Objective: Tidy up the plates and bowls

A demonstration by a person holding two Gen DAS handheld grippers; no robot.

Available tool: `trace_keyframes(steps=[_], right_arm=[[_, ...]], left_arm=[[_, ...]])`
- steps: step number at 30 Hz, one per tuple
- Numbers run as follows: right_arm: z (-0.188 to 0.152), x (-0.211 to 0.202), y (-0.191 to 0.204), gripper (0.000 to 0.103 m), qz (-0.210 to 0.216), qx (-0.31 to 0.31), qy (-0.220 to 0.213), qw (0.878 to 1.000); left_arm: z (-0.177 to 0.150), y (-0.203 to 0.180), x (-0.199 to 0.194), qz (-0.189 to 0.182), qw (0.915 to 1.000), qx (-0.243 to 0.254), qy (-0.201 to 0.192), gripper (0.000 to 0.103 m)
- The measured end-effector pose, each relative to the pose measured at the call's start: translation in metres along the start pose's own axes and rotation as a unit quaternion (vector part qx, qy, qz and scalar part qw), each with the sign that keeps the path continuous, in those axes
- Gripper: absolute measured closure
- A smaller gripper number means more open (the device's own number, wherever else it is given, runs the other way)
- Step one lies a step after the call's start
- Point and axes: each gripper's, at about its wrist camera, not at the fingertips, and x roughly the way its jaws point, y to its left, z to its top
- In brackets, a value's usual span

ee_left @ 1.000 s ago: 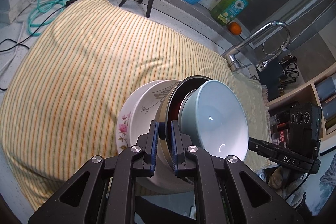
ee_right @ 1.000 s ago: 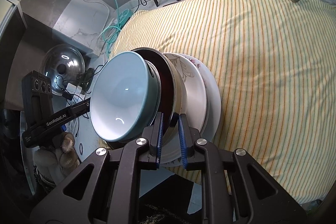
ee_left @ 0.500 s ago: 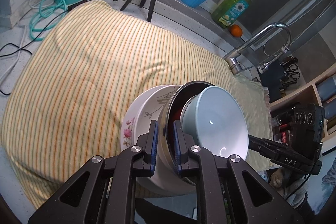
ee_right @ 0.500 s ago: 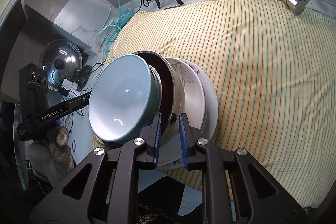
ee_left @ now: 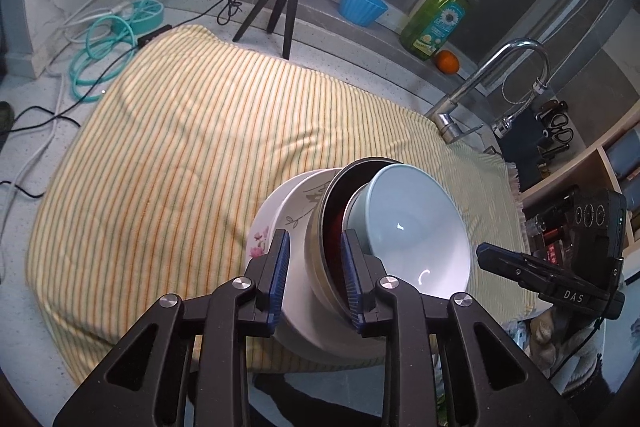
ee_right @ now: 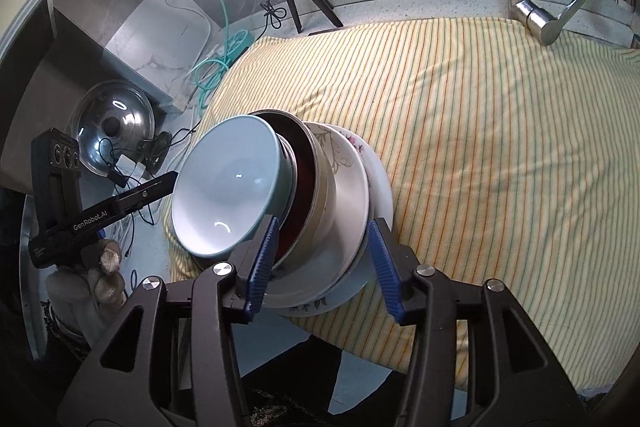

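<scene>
A nested stack rests on the striped cloth (ee_left: 192, 155) near its front edge: a pale blue bowl (ee_left: 416, 239) on top, a metal bowl with a dark red inside (ee_left: 332, 223) under it, then floral white dishes (ee_left: 280, 219) and a white plate. My left gripper (ee_left: 314, 275) is open, its fingers apart on either side of the metal bowl's rim. My right gripper (ee_right: 324, 259) is open wide around the same stack, with the blue bowl (ee_right: 228, 187), the metal bowl (ee_right: 304, 179) and the floral dishes (ee_right: 348, 167) between its fingers.
A faucet (ee_left: 480, 87), green soap bottle (ee_left: 436, 23), orange (ee_left: 447, 62), blue cup (ee_left: 362, 5) and tripod (ee_left: 280, 15) with ring light stand at the back. Cables (ee_left: 100, 47) lie at the left. A pot lid (ee_right: 112, 131) lies left of the cloth.
Both grippers have opened: they were pinched on the metal bowl's rim, and now their fingers stand apart around it. The stack sits on the cloth.
</scene>
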Motion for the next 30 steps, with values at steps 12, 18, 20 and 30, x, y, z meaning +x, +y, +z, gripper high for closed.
trace_keyframes(steps=[12, 18, 20, 30], right_arm=[[-0.015, -0.034, 0.02, 0.024, -0.039, -0.055, -0.056, 0.996], [-0.021, -0.049, 0.026, 0.015, -0.055, -0.071, -0.08, 0.993], [-0.021, -0.053, 0.026, 0.011, -0.058, -0.071, -0.085, 0.992], [-0.024, -0.061, 0.033, 0.01, -0.064, -0.077, -0.103, 0.99]], left_arm=[[-0.018, -0.027, -0.029, 0.05, 0.9966, 0.047, -0.046, 0.032], [-0.027, -0.041, -0.039, 0.065, 0.994, 0.064, -0.06, 0.026], [-0.031, -0.046, -0.042, 0.072, 0.9927, 0.073, -0.064, 0.026], [-0.036, -0.051, -0.05, 0.079, 0.9913, 0.075, -0.074, 0.026]])
